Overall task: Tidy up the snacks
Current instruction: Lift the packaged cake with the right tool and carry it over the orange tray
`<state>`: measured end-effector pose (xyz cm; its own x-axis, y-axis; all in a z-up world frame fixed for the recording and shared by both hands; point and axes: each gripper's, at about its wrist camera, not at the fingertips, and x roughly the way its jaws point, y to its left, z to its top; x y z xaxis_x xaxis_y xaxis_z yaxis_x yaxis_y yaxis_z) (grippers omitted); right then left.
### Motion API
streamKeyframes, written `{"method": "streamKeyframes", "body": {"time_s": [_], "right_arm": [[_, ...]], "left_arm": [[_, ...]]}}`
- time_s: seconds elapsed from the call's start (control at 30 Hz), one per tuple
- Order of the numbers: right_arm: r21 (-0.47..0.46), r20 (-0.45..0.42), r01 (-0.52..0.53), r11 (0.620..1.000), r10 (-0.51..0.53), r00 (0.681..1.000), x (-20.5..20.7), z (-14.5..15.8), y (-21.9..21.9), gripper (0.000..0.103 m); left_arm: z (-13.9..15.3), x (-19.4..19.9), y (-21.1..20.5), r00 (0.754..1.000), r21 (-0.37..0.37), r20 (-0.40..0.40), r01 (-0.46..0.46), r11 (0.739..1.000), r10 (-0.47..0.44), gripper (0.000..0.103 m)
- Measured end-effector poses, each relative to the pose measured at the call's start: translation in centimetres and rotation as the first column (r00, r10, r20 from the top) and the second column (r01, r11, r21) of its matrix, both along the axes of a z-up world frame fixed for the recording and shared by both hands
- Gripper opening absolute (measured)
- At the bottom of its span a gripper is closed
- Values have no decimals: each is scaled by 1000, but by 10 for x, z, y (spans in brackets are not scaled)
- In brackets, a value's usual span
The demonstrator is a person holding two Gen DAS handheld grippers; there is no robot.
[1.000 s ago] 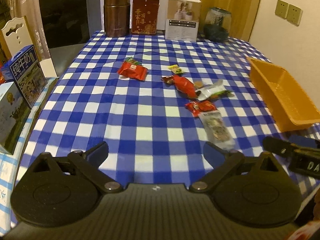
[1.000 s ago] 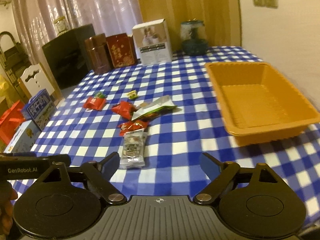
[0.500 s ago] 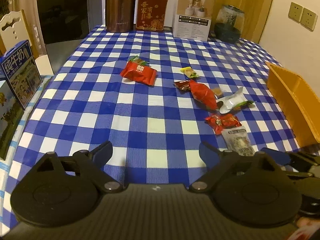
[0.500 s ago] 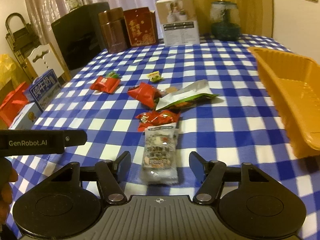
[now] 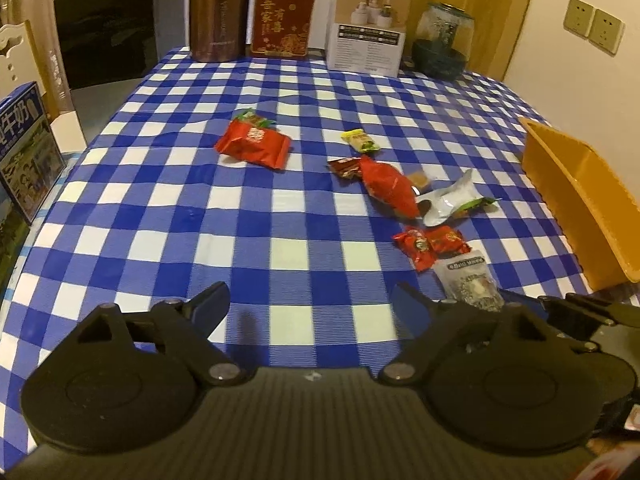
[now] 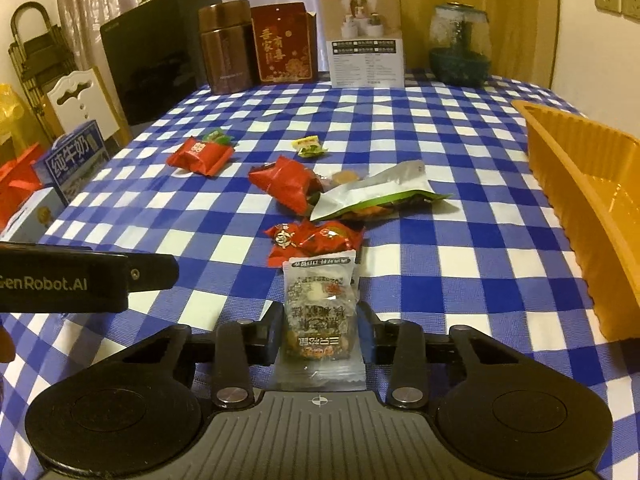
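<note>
Several snacks lie on the blue-checked cloth: a red packet (image 5: 254, 146), a yellow-green candy (image 5: 360, 140), a red bag (image 5: 388, 188), a silver-green bag (image 6: 372, 196) and small red packets (image 6: 316, 238). Nearest me lies a clear snack packet (image 6: 320, 300). My right gripper (image 6: 320, 328) straddles it; the jaws are closing and both pads touch its sides. My left gripper (image 5: 310, 300) hovers low over bare cloth to the left of the packet. Its jaws stand wide, closing slightly, with nothing between them. The orange tray (image 6: 580, 168) is empty at the right.
A brown canister (image 5: 218, 12), a red box (image 5: 284, 16), a white box (image 5: 368, 28) and a glass jar (image 5: 442, 40) line the far edge. Milk cartons (image 6: 74, 160) and a white chair (image 6: 78, 98) stand beside the table's left side.
My right gripper came forward and down over the clear packet, and its jaws narrowed from wide to the packet's sides. The left gripper moved forward and lower, its jaws narrowing a little.
</note>
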<state>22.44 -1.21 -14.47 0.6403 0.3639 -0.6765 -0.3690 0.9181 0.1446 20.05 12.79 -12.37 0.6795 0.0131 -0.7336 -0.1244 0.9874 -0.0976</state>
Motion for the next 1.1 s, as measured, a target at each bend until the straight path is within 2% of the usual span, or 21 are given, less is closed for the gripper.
{"method": "streamKeyframes", "body": {"time_s": [0.23, 0.37, 0.53, 0.63, 0.7, 0.93, 0.97, 1.1], "right_arm": [[-14, 57, 56, 998, -55, 997, -8, 19, -29, 38], [-15, 44, 110, 994, -109, 993, -3, 18, -49, 38], [-1, 30, 134, 991, -134, 991, 2, 16, -61, 38], [10, 23, 136, 991, -136, 990, 5, 15, -62, 38], [17, 21, 136, 991, -137, 990, 6, 15, -63, 38], [30, 6, 146, 989, -146, 989, 8, 12, -62, 38], [32, 4, 146, 989, -146, 989, 8, 12, -62, 38], [35, 9, 145, 989, -146, 989, 7, 14, -61, 38]], "left_arm": [[4, 15, -25, 993, 31, 32, 113, 993, -114, 84], [-3, 29, -41, 982, 48, 37, 185, 982, -187, 77], [-18, 47, -57, 967, 81, 31, 250, 965, -253, 75], [-27, 58, -62, 959, 107, 21, 279, 954, -283, 65], [-31, 63, -63, 956, 111, 17, 288, 951, -291, 53], [-33, 68, -63, 957, 119, 28, 285, 951, -290, 33], [-33, 67, -63, 957, 119, 28, 283, 952, -288, 28], [-30, 64, -62, 959, 111, 28, 278, 954, -282, 24]]}}
